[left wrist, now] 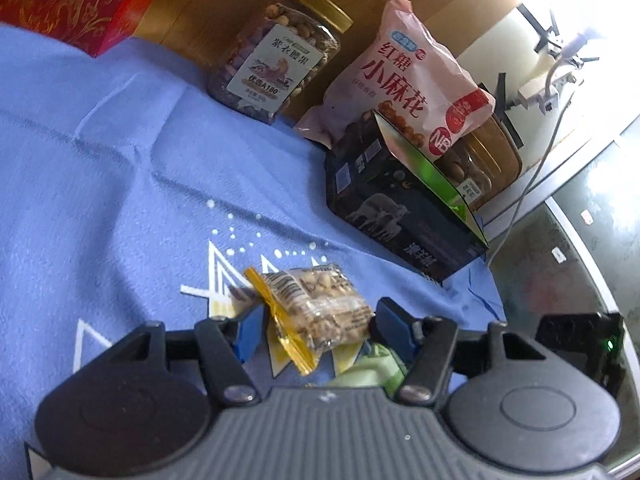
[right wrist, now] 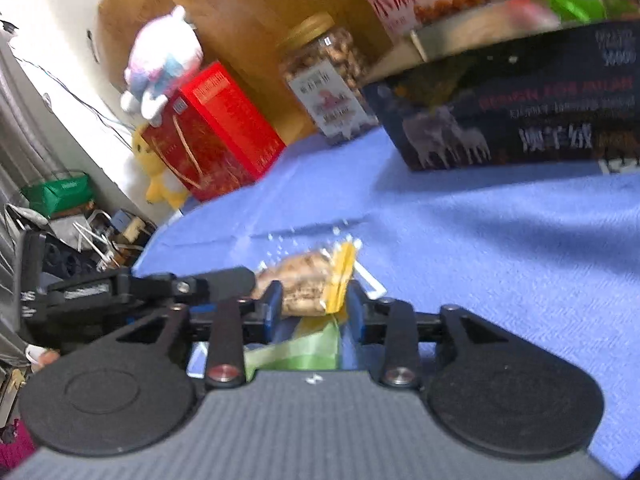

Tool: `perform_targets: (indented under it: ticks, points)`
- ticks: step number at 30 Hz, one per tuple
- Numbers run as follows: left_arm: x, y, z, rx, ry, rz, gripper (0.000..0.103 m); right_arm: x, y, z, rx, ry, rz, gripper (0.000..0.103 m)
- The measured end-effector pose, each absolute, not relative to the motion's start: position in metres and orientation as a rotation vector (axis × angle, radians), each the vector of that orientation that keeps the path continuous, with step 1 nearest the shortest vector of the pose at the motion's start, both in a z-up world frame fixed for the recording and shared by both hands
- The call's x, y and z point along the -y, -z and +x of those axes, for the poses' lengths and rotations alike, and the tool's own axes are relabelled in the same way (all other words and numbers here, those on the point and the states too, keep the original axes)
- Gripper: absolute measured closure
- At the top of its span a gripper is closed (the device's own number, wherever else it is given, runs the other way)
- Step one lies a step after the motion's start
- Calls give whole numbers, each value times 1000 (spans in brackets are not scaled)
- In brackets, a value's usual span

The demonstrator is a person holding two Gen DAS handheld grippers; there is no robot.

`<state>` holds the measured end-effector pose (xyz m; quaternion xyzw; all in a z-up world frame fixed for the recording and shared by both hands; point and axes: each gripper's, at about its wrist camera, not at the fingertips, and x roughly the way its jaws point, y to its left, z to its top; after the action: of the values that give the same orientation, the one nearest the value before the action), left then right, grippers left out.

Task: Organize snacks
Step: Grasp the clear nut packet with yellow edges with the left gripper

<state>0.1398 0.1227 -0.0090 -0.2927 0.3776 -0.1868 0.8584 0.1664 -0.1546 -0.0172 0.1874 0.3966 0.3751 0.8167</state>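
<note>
Both handheld grippers tilt downward over a table covered with a blue cloth [left wrist: 100, 160]. The left gripper [left wrist: 316, 326] sits low near the cloth, its blue-padded fingers [left wrist: 250, 330] spread on either side of a small clear snack packet [left wrist: 320, 304] with yellow sealed ends. The packet lies between the pads; whether they press on it cannot be told. In the right wrist view, the right gripper [right wrist: 314, 300] meets the same snack packet [right wrist: 308, 284] from the opposite side. Its jaws stand narrow around the packet's yellow end, and a firm grip cannot be confirmed there either. A green wrapper [right wrist: 304, 350] lies on the cloth just under the right gripper.

Farther back stands a dark box [left wrist: 396, 208] printed with animals, with a pink snack bag [left wrist: 412, 76] leaning behind it. Left of those is a clear jar of nuts [left wrist: 276, 60] with a gold lid, and at the far left a red gift box [left wrist: 68, 0]. Nothing stands between the grippers and the packet.
</note>
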Motion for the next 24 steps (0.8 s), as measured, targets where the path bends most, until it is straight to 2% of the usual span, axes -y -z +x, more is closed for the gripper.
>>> perform_targets:
  ticks: [3,5,7,8,12,19,24]
  points:
    - [-121,9,140,-784,392,-601,43,149,17,169,-839,-821,375,57]
    - [-121,9,142,-777,390,-599,44,142,14,166,-819,-824,321,58]
    - [-121,11,143,-758,386,-583,49,138,14,161,-792,-826,273,64]
    - [-120,12,143,-744,385,-574,49,138,15,159,-784,-831,264,71]
    - [-113,13,141,-702,395,-520,49,141,14,154,-733,-816,249,76]
    - [-116,13,140,-675,420,-544,49,141,9,142,-625,-789,207,79]
    - [-115,14,140,-682,413,-545,49,140,9,143,-622,-781,204,80]
